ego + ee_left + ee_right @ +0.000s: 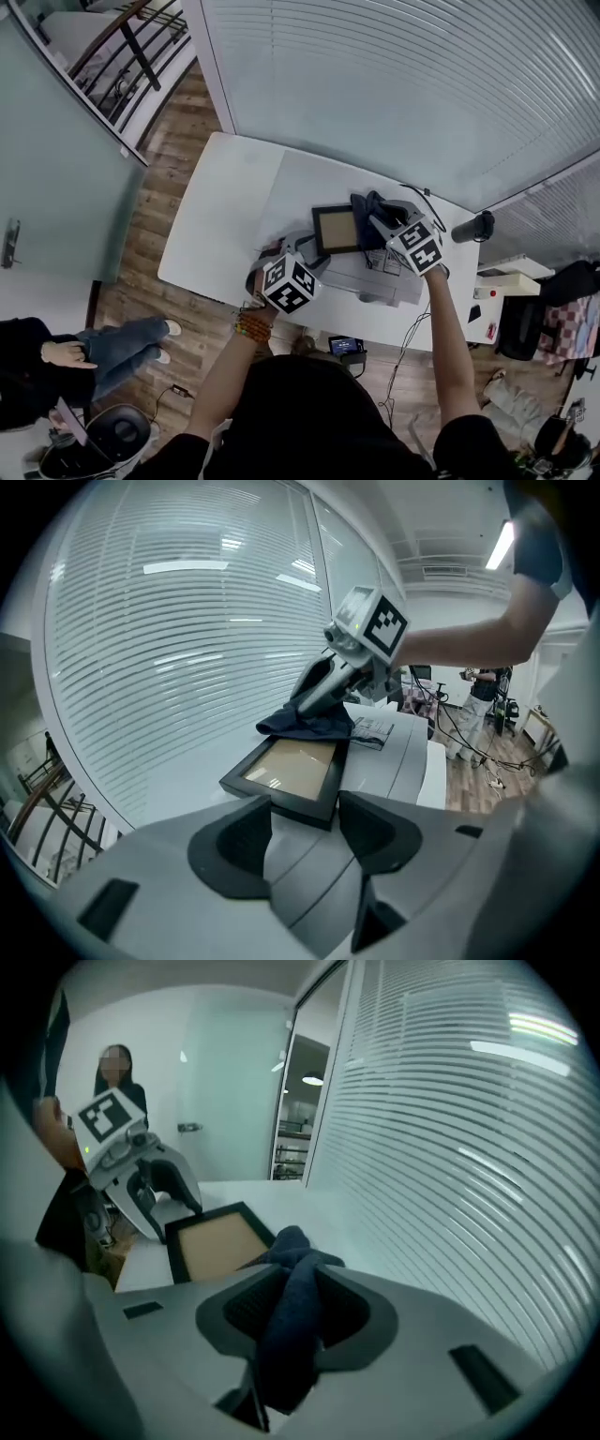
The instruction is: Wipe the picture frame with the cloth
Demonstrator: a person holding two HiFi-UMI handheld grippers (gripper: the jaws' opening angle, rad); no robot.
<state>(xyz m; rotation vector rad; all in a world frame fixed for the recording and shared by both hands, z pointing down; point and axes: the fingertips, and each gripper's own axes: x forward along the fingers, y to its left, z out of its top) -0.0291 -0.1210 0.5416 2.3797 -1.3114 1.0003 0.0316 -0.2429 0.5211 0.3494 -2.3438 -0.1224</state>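
Gleaming black picture frame, tan centre

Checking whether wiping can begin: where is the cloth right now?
The dark blue cloth is clamped in the right gripper's jaws, its free end lying on the picture frame's right edge in the head view, on the white table.
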